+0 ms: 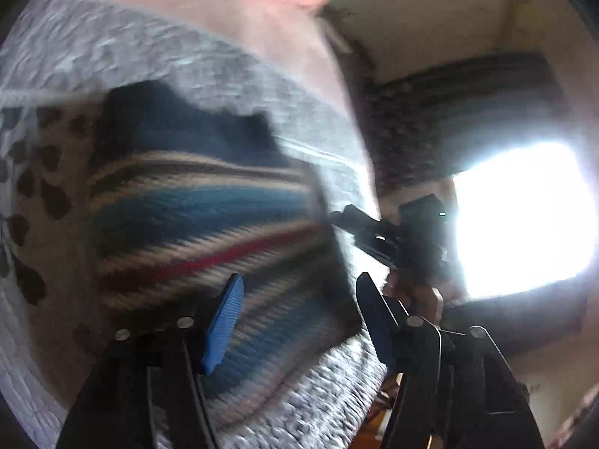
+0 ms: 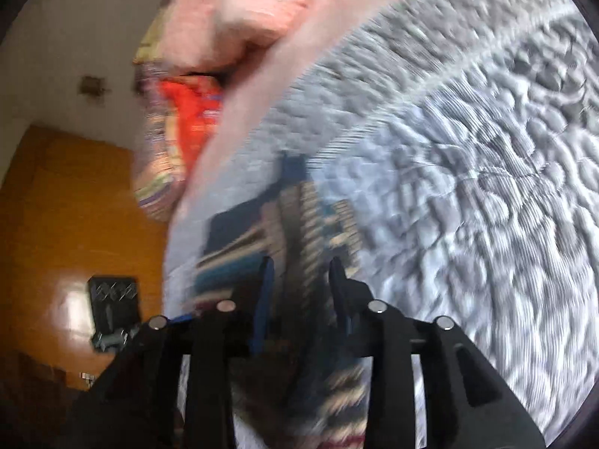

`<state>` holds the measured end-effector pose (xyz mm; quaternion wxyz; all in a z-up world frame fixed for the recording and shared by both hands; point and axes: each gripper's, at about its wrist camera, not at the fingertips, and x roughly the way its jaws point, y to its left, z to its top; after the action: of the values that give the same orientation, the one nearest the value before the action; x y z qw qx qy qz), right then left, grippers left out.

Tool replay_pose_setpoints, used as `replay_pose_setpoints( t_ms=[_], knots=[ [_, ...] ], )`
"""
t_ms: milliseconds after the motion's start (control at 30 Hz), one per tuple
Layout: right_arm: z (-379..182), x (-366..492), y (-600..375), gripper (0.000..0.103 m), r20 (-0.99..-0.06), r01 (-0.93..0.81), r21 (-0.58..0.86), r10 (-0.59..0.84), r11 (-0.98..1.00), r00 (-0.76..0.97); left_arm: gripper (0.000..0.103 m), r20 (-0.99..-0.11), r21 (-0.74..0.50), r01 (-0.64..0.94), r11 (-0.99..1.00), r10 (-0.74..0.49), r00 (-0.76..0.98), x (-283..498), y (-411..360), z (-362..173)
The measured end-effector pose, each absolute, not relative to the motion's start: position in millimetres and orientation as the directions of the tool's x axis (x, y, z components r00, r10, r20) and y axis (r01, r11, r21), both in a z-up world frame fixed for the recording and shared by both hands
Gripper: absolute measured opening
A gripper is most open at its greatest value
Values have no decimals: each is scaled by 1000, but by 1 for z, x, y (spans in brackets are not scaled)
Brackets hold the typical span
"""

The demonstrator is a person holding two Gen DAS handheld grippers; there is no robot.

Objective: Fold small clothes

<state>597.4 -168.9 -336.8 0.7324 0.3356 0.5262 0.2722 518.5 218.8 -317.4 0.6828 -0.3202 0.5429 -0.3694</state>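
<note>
A small knitted garment (image 1: 202, 205) with blue, cream and red stripes and a dark navy top lies on a grey quilted bedspread (image 1: 112, 52). My left gripper (image 1: 299, 321) is open just above the garment's near edge, its blue pad (image 1: 224, 325) over the stripes. In the left wrist view my right gripper (image 1: 397, 235), held by a hand (image 1: 415, 295), meets the garment's right edge. In the right wrist view the right gripper (image 2: 302, 295) has its fingers close together with the striped garment (image 2: 299, 224) bunched between them, and cloth hangs under it. Both views are motion-blurred.
Pink bedding (image 2: 262, 11) lies along the far side of the bedspread (image 2: 468, 187), with a colourful orange-red cloth pile (image 2: 187, 119) beside it. An orange wooden door (image 2: 75, 224) stands off the bed's edge. A glaring window (image 1: 524, 217) fills the right of the left wrist view.
</note>
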Motion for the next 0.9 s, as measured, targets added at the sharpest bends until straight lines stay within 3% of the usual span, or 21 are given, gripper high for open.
replay_pose_setpoints(
  t_ms=[67,133,200,233,300,367,400,467,567,633,667,700,733,800,867,900],
  knots=[
    [-325,576,-161,33,-559,-117,792,789,599,256,63,-499,-840,182,511,-859,111,512,210,-317],
    [-332,562,-146,30,-593,-151,771,783,619,185,62,-590,-783,182,594,-803,80,511,198,-333],
    [-358,561,-139,0,-715,-132,669,682,732,154,53,-650,-736,188,651,-756,74,513,192,-349],
    [-366,562,-143,0,-721,-115,666,675,737,156,46,-655,-731,184,658,-751,82,514,194,-355],
    [-361,560,-149,0,-707,-85,683,686,725,170,46,-657,-732,168,660,-749,84,515,196,-354],
    [-341,551,-145,7,-686,-116,695,703,709,187,50,-663,-725,172,667,-743,87,508,199,-343],
    [-329,543,-141,7,-654,-151,718,733,679,185,56,-644,-736,203,646,-760,85,501,198,-332],
    [-317,527,-130,7,-630,-213,732,762,647,149,56,-615,-754,238,613,-785,72,482,198,-324],
    [-348,521,-120,0,-729,-231,646,677,728,98,55,-681,-698,235,676,-728,72,467,191,-343],
    [-361,525,-132,0,-715,-197,669,693,717,95,47,-693,-687,223,692,-716,84,466,189,-357],
    [-358,527,-138,0,-701,-174,686,706,706,103,49,-691,-685,227,692,-716,99,464,188,-353],
    [-352,528,-147,0,-675,-156,712,729,685,116,58,-673,-699,229,677,-732,107,461,190,-346],
    [-346,530,-157,7,-634,-140,750,763,646,127,74,-650,-718,228,658,-751,118,457,195,-340],
    [-334,541,-191,29,-563,-82,808,805,584,185,87,-588,-762,220,609,-793,158,445,216,-329],
    [-336,558,-220,76,-529,1,840,818,543,228,88,-590,-763,187,618,-785,190,441,238,-329],
    [-340,566,-224,83,-518,23,849,825,527,225,88,-606,-754,140,641,-762,226,440,257,-333]
  ],
)
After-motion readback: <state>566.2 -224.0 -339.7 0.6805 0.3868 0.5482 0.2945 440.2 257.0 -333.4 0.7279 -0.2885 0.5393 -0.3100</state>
